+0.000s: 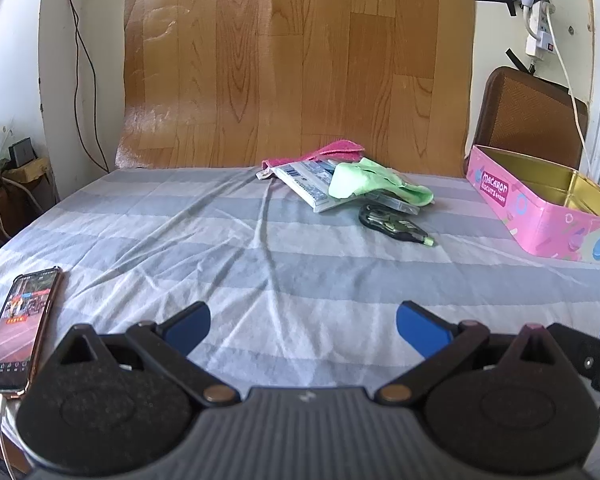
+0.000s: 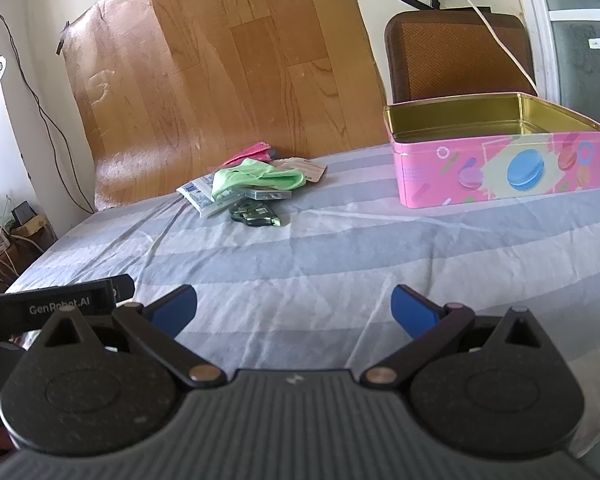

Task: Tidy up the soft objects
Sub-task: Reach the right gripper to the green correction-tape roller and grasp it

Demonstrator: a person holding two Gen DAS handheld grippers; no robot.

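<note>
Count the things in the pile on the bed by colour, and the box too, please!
Pink: 2, the pink cloth and the pink macaron tin
Green: 1, the light green cloth
White and blue: 1, the flat packet
Black: 1, the correction tape dispenser
Total: 5

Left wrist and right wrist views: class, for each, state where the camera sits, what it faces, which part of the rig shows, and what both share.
Left wrist: rides the left hand-held gripper, open, low over the striped sheet; faces the wood-pattern panel; phone at left.
Right wrist: rides the right hand-held gripper, open, facing the pink tin; the other gripper's body edges in at left.
Shared: green cloth pile, tin, panel.
</note>
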